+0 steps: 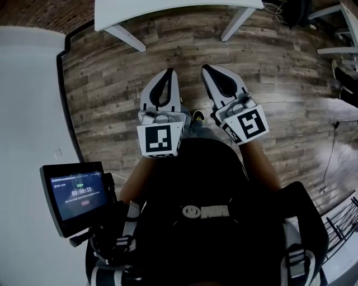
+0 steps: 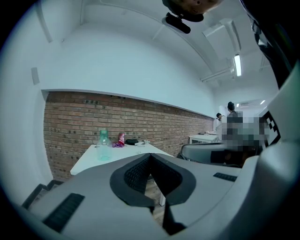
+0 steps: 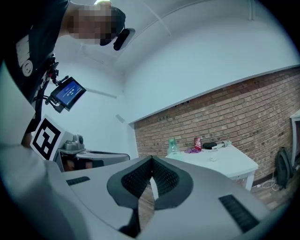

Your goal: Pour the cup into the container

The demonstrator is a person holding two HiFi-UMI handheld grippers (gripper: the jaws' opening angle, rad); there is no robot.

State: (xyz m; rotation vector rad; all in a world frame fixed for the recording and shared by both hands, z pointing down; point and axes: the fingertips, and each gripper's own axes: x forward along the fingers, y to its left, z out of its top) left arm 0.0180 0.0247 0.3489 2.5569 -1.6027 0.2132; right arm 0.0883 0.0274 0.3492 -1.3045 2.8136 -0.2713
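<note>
Both grippers are held side by side in front of the person's body, above a wooden floor. My left gripper (image 1: 168, 72) is shut with nothing between its jaws, and so is my right gripper (image 1: 206, 68). A white table (image 1: 168, 11) stands ahead, some way off. On the table (image 2: 117, 155) are a pale green bottle (image 2: 103, 144), a small red can-like thing (image 2: 122, 138) and a dark object (image 2: 131, 141). The right gripper view shows the same bottle (image 3: 173, 146), red thing (image 3: 197, 142) and a small clear item (image 3: 213, 158) on the tabletop. Neither gripper touches the table.
A brick wall (image 2: 75, 126) runs behind the table. A white wall or pillar (image 1: 28, 100) stands at the left. A small screen (image 1: 75, 195) is mounted by the person's chest. Another desk (image 2: 202, 138) and people stand far right. A dark bag (image 3: 282, 165) lies by the table.
</note>
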